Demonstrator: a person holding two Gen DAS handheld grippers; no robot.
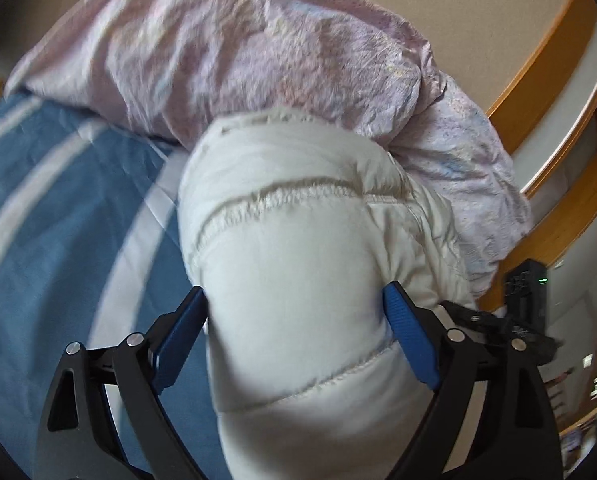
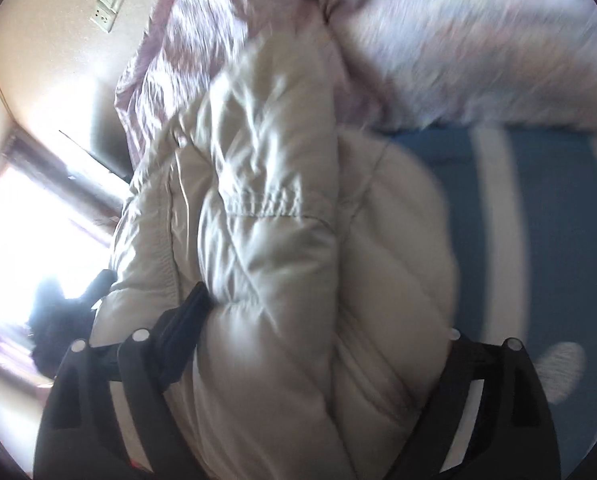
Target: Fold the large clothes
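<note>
L gripper (image 1: 294,336): jaws wide, white puffer jacket (image 1: 298,216) bulging btwn pads, not pinched. Jacket on blue striped sheet (image 1: 50,208), long axis running away toward pink duvet (image 1: 226,52). R gripper (image 2: 318,344): wide, straddling same bundle. Both equally near. Free room on sheet side; wooden frame (image 1: 554,80) crowds other edge.

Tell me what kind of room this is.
Most likely a bedroom. A blue bedsheet with white stripes covers a wide soft surface, a crumpled pink patterned duvet lies heaped on it, and a cream quilted puffer jacket rests on top. A wall socket plate suggests a home.
</note>
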